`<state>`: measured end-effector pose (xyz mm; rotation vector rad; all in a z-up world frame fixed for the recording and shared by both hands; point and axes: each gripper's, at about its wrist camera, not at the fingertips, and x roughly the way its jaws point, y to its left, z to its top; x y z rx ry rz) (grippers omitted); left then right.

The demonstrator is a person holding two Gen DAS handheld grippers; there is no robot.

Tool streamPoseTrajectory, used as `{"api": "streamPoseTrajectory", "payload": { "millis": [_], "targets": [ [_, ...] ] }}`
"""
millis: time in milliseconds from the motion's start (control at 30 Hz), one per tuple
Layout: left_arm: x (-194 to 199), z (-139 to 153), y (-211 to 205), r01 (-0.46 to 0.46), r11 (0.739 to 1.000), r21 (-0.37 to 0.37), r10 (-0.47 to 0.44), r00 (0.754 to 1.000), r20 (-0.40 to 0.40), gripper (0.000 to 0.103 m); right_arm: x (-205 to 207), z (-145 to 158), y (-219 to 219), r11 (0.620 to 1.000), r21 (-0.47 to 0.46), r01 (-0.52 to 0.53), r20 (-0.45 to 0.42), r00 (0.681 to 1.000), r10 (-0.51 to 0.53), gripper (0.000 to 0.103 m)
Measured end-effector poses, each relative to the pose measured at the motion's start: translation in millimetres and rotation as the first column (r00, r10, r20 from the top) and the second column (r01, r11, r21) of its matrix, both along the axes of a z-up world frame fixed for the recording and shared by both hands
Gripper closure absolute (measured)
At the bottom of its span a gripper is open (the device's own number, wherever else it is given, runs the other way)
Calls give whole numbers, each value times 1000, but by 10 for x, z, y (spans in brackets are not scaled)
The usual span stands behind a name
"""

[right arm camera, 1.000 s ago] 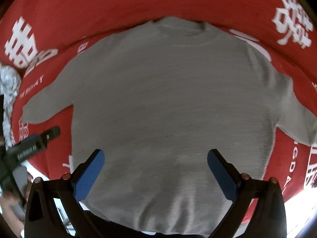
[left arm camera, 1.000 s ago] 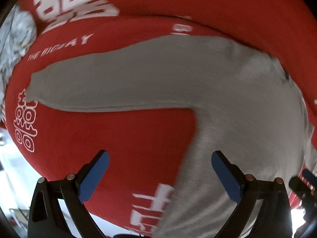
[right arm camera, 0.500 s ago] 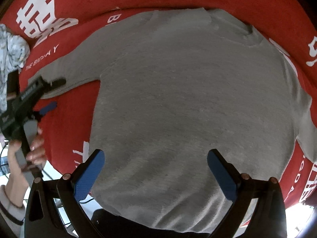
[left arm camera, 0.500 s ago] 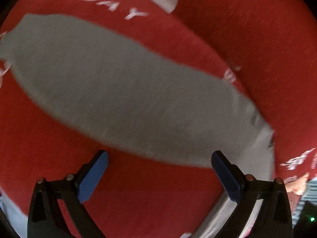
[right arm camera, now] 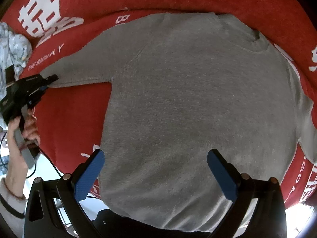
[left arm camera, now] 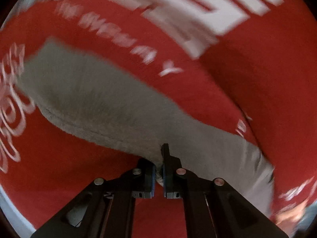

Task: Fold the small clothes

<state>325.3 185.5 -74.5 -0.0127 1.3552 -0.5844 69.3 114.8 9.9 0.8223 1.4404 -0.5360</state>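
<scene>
grey sweater (right arm camera: 188,109) flat on red cloth (right arm camera: 75,119) — crumpled patterned fabric (right arm camera: 11,47) nearby

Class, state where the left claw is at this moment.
In the right wrist view the left claw is at the far left, shut on the cuff end of the grey sweater's sleeve, over the red cloth.

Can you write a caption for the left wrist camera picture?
Left gripper pinches the edge of the grey sweater's sleeve on the red printed cloth.
</scene>
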Motion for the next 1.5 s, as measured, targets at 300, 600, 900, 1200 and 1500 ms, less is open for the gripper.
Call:
{"api": "streamPoseTrajectory", "payload": {
  "millis": [300,600,900,1200,1500],
  "targets": [
    [-1233,1176,-1134,471,880,-58,-427,840,335,97,-546,44,-288,995,-3,101,-19,995,-101,0],
    [-2896,656,-2230,726,677,118,-722,624,299,97,-1707,36,-833,953,-47,299,-65,951,-302,0],
    [-3089,302,-1940,744,625,236,-780,605,159,82,-2086,0,-953,944,-101,313,-79,944,-322,0],
    [-2178,781,-945,582,743,331,-659,725,203,21,-951,240,-942,971,-239,27,42,999,-17,0],
    [-912,539,-223,244,878,412,-335,928,165,21,681,-196,-215,908,-309,-282,110,938,329,0]
  ]
}}
